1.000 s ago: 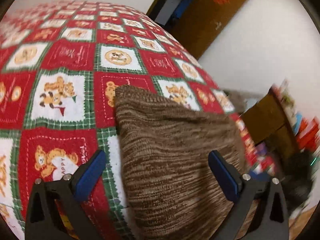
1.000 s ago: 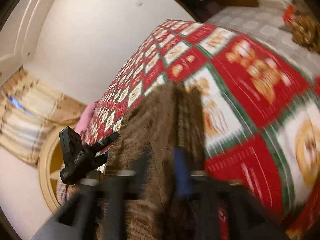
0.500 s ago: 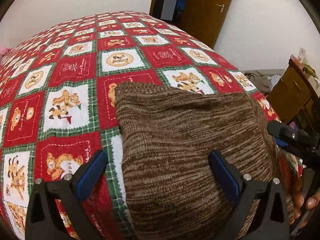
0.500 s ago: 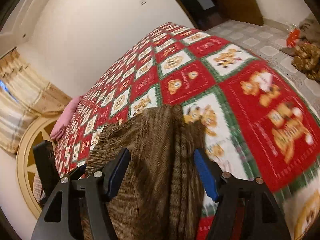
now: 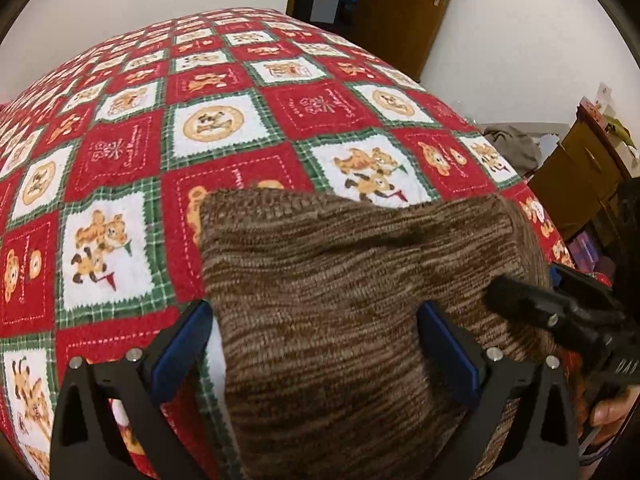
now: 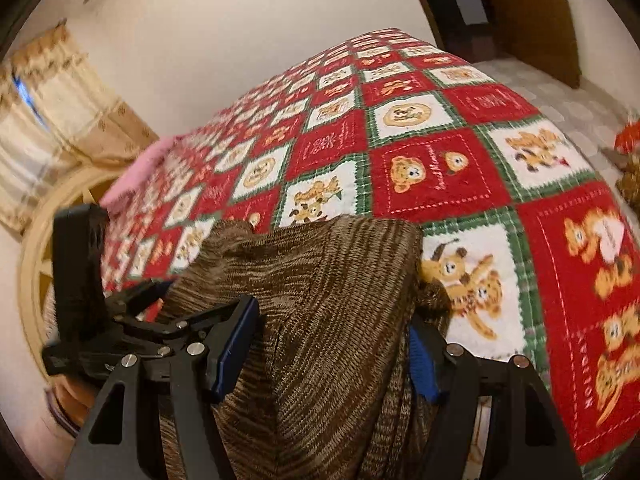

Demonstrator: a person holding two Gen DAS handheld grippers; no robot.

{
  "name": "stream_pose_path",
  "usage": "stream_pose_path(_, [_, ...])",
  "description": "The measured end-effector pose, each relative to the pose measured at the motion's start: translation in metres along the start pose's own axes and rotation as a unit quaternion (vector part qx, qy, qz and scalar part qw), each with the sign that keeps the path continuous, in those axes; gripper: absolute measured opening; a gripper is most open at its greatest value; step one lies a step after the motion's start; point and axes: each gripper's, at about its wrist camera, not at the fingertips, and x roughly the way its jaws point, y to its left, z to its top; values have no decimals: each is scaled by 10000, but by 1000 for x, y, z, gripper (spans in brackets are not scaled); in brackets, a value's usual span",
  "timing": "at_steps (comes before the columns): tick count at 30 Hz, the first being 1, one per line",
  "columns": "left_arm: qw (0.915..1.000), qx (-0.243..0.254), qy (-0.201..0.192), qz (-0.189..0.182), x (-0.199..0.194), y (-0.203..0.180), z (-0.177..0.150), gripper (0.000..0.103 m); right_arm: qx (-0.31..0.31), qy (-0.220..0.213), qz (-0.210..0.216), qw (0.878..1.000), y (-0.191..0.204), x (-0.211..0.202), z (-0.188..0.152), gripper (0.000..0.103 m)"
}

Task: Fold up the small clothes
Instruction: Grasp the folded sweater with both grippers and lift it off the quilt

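Covering the bed, a red-and-green teddy-bear quilt ran toward white walls, a brown wooden door and cream curtains. On its near edge lay the brown knitted sweater, between the spread fingers of both the left gripper and the right gripper.

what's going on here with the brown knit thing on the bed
A person is folding a brown knit garment on a bed covered with a red, white and green teddy-bear blanket. They hold a two-finger gripper in each hand. The left gripper and right gripper are both open, their blue-padded fingers straddling the near part of the garment without clamping it. The garment lies in a compact, partly folded shape. A wooden door stands beyond the bed.
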Motion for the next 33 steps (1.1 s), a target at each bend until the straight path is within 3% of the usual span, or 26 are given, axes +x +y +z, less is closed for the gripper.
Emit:
stream_pose_path(3, [9996, 40, -244, -142, -6, -2, -5, 86, -256, -62, -342, 9991, 7, -1, -4, 39])
stream_pose_path(5, [9988, 84, -449, -187, -11, -6, -10, 60, -258, -147, -261, 9992, 7, -3, -5, 34])
stream_pose_path(6, [9978, 139, -584, -292, -15, -10, -14, 54, -263, -202, -282, 9991, 7, -4, -6, 32])
stream_pose_path(10, [9957, 224, -894, 24, -23, -19, -20, 36, -727, -526, -643, 9939, 28, -12, -9, 27])
stream_pose_path(17, [9939, 305, -1027, 270, -26, -21, -22, 32, -1505, -889, -1310, 9758, 60, -18, -19, 23])
stream_pose_path(25, [9926, 461, -1004, 499, -24, -25, -22, 34, -1230, -711, -1315, 9811, 45, -10, -17, 23])
stream_pose_path(30, [9889, 715, -1080, 733, -29, -33, -27, 29, -1733, -718, -1910, 9635, 69, -7, -25, 22])
stream_pose_path(33, [9862, 786, -1246, 759, -46, -31, -35, 24, -1972, -807, -2022, 9559, 91, -25, -34, 21])
